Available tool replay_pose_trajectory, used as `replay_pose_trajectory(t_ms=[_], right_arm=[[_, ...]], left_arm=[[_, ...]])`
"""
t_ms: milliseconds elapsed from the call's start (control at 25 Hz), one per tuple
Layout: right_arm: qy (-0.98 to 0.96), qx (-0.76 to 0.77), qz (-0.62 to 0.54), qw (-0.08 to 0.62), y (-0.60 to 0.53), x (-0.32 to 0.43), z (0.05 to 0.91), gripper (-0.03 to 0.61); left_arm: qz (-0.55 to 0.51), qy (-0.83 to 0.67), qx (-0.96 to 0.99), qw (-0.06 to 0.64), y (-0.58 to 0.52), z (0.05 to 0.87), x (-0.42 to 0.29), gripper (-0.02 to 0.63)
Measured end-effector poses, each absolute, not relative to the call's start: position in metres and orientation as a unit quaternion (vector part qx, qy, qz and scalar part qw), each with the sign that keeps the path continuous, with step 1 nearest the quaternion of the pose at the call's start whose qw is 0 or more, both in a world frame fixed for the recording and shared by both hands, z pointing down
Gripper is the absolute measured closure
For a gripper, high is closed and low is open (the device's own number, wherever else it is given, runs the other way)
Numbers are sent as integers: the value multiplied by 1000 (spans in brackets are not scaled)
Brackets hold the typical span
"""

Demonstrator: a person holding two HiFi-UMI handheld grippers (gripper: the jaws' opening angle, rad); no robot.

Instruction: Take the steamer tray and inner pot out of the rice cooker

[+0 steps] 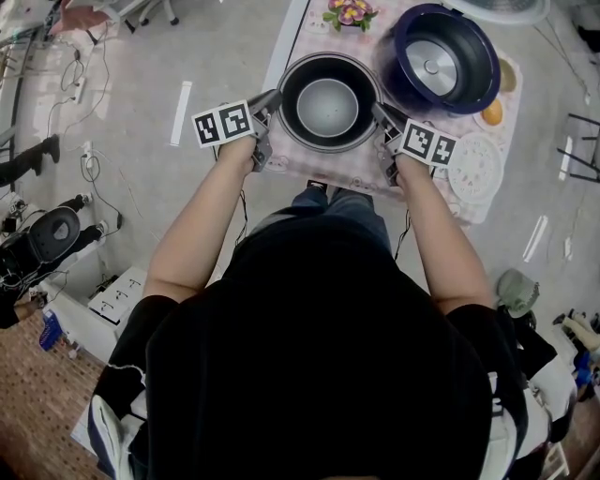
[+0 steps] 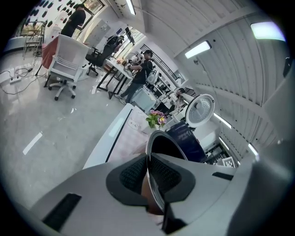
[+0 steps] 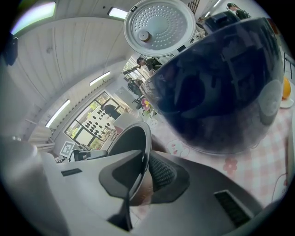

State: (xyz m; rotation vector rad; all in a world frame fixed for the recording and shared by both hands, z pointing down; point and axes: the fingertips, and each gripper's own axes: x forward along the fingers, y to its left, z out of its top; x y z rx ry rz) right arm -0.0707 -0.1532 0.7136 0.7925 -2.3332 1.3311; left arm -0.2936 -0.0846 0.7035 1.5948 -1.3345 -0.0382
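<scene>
The inner pot (image 1: pixel 328 105), dark with a metal rim and empty, is out of the cooker, over the pink cloth near the table's front edge. My left gripper (image 1: pixel 272 101) is shut on its left rim and my right gripper (image 1: pixel 380 114) on its right rim. In the left gripper view the thin rim (image 2: pixel 156 138) runs between the ribbed pads of that gripper (image 2: pixel 148 173). The right gripper (image 3: pixel 144 173) pinches the rim (image 3: pixel 133 143) the same way. The dark blue rice cooker (image 1: pixel 445 61) stands open behind and right. The white perforated steamer tray (image 1: pixel 475 167) lies at the table's right.
The cooker's raised lid (image 3: pixel 159 23) stands above its blue body (image 3: pixel 221 83). A small flower pot (image 1: pixel 349 13) is at the table's back edge. An orange item (image 1: pixel 492 112) on a small dish sits right of the cooker. Chairs, desks and people are further off.
</scene>
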Motion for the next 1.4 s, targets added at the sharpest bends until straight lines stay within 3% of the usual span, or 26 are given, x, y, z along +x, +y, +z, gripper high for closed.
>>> replay_pose_trajectory(t_ms=[880, 1400], right_arm=[[-840, 271, 439, 168, -155, -68, 714, 506], [-852, 304, 389, 171, -150, -31, 680, 491]], left_arm=[[7, -541, 684, 490, -86, 702, -293, 563], [32, -572, 708, 413, -105, 651, -312, 552]])
